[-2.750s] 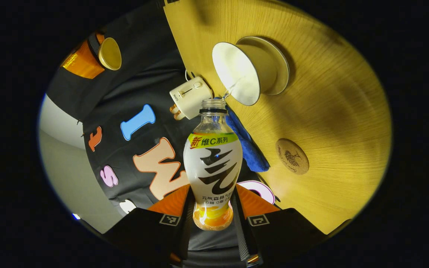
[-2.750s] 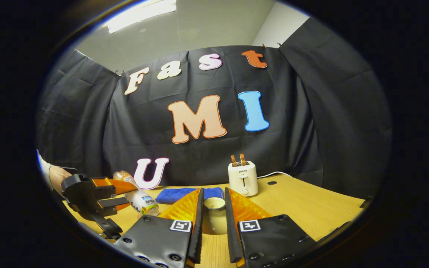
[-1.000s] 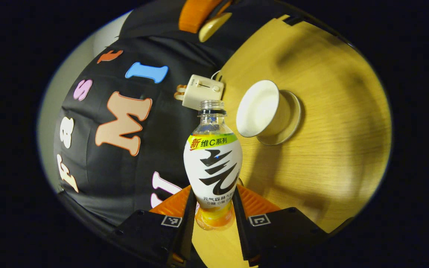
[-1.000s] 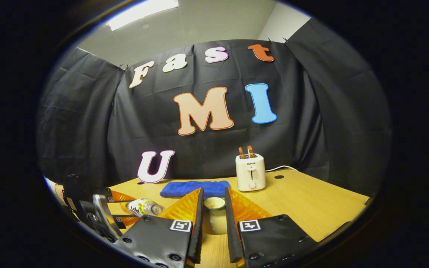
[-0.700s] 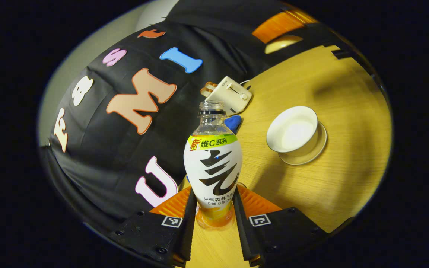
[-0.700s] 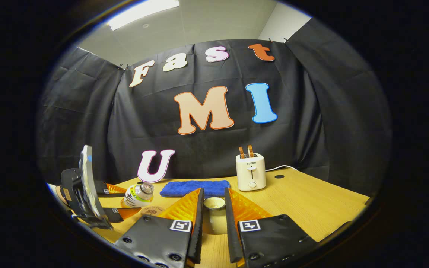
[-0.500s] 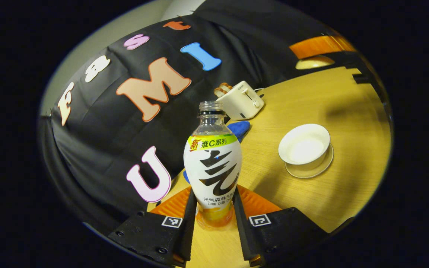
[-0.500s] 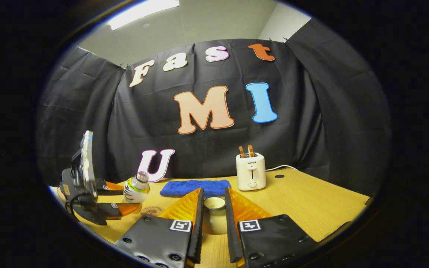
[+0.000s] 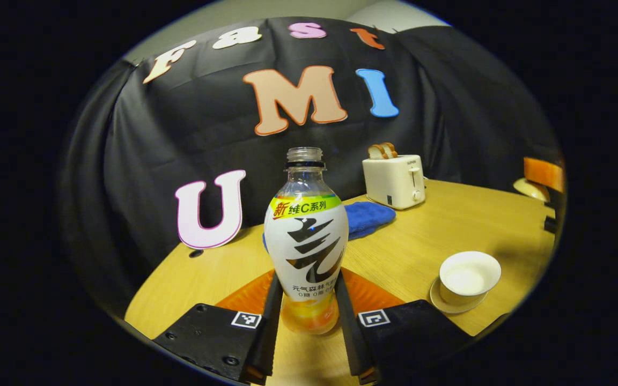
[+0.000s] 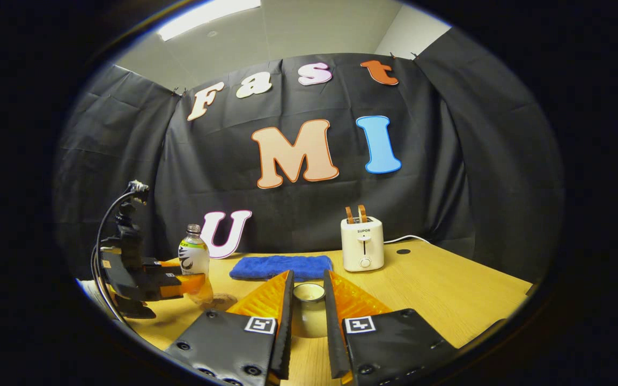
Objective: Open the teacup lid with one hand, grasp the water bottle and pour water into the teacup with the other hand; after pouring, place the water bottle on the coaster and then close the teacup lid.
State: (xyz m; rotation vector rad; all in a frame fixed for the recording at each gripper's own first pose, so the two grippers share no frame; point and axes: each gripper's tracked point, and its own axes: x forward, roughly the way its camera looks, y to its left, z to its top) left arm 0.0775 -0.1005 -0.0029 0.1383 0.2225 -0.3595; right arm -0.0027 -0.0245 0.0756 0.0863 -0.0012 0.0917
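The left gripper (image 9: pixel 308 316) has its jaws clamped on the base of an upright, uncapped clear plastic water bottle (image 9: pixel 307 241) with a white label, over the wooden desk (image 9: pixel 448 220). The lidless white teacup (image 9: pixel 469 274) on its saucer sits off to the jaws' right, near the desk edge, with open desk between. The right gripper (image 10: pixel 307 316) pinches the cream teacup lid (image 10: pixel 309 310) in narrow jaws. The round wooden coaster (image 10: pixel 222 300) lies just beside the bottle.

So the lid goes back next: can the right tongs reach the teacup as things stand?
Probably yes: the right tongs hold the lid, and bare table lies around the open teacup.
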